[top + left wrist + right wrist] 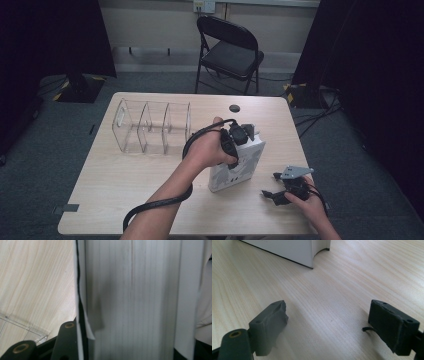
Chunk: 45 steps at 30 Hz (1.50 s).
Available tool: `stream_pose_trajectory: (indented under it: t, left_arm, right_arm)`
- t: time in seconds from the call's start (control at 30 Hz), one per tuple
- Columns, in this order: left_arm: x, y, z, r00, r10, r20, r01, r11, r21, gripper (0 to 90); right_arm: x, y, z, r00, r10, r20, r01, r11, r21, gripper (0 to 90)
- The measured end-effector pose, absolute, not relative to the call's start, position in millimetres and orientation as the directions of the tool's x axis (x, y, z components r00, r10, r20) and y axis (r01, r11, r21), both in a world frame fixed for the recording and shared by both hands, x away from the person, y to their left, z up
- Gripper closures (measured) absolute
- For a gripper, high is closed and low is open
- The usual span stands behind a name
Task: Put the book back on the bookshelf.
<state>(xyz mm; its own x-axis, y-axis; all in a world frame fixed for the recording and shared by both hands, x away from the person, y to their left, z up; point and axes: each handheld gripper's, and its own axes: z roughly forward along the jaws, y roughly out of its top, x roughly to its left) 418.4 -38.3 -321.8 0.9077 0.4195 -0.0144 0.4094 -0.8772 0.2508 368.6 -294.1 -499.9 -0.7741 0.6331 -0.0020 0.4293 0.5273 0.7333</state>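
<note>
No text, label, brand or number can be read anywhere. The white box [236, 165] carries small dark marks low on its near face in the high view, too small to make out, and faint grey specks on its face [265, 242] in the right gripper view, also illegible.

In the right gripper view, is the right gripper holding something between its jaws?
No, the right gripper has its jaws wide apart, and between them lies the bare wooden table.
</note>
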Motion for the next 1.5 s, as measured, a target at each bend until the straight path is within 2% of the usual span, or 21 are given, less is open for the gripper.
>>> stream_pose_trajectory:
  t: [0.57,1.07,1.3,1.5]
  left_arm:
    - [408.5,-29.8,-312.2,0.878,0.479,-0.017,0.473,-0.859,0.197,52.9]
    - [404.7,-1.8,-306.3,0.843,0.537,-0.030,0.530,-0.822,0.208,53.0]
    - [403.0,4.1,-315.6,0.844,0.536,-0.030,0.529,-0.822,0.209,52.8]
    - [400.6,9.6,-320.4,0.853,0.521,-0.025,0.510,-0.823,0.248,52.2]
  right_arm:
    - [368.7,-294.1,-499.8,-0.776,0.631,0.001,0.430,0.528,0.732,14.0]
    - [369.7,-294.1,-500.1,-0.780,0.625,0.004,0.426,0.528,0.735,13.9]
    - [369.7,-294.1,-500.0,-0.778,0.628,0.001,0.426,0.527,0.735,13.9]
    - [369.6,-294.1,-500.0,-0.778,0.629,-0.001,0.426,0.528,0.735,13.9]
